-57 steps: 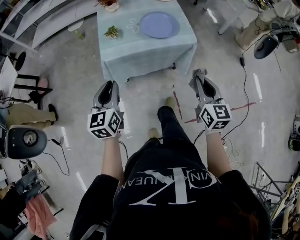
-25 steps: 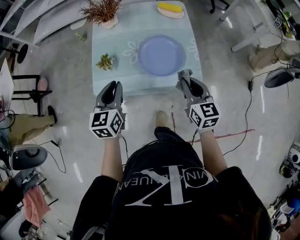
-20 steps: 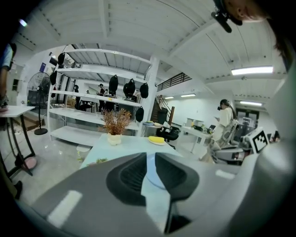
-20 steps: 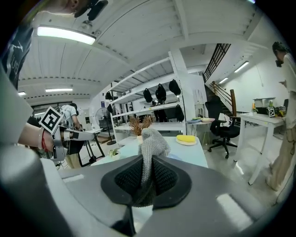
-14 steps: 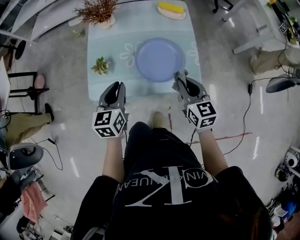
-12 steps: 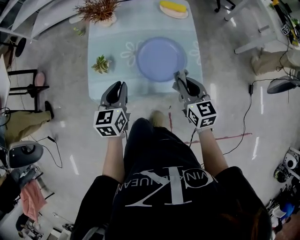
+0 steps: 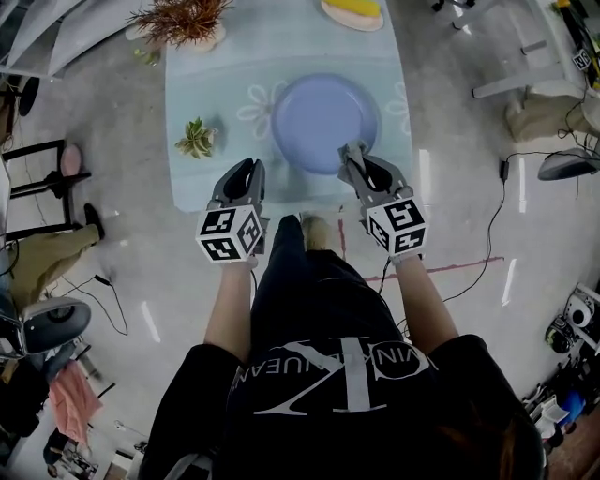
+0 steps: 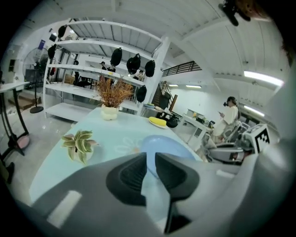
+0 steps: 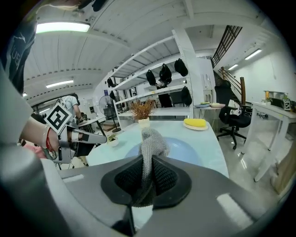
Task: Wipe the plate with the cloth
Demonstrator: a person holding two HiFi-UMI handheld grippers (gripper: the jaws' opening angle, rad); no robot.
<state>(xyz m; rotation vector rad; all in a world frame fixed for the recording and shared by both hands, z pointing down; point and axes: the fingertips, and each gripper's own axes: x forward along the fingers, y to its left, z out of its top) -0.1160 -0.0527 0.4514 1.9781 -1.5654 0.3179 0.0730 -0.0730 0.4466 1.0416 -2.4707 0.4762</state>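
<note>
**Cloth clamped in the right gripper, plate lying bare on the counter**

The right gripper view is the only one that shows the cloth [image 9: 149, 144] clearly. It is a grey knitted piece pinched between the closed jaws, with a bunched end standing up above them. From the head view the cloth is barely a speck at the tips of the right gripper [image 7: 351, 156], which sit over the near rim of the plate [image 7: 325, 122].

The lavender plate lies on the pale-blue counter [image 7: 202, 84], close to its near edge and towards its right side. The jaws of the left gripper [image 7: 247, 171] stand a narrow slit apart with nothing between them; the plate shows through the gap in that gripper's own view. This gripper hangs over the counter's near edge, left of the plate.

A small succulent [image 7: 196, 139] stands near the left edge. A dried plant in a pot [image 7: 184, 19] stands at the far-left corner. A yellow thing on a dish [image 7: 353, 10] lies at the far edge, cut off by the frame.

Only the gripper views show the room behind: white shelving hung with dark bags, and a standing person [image 8: 228, 115] in light clothes.

The black shirt [image 7: 337, 375] carries white lettering seen upside down. "VIN K" and "JEAN" can be read; folds hide the rest. Each marker cube shows only black-and-white squares.
</note>
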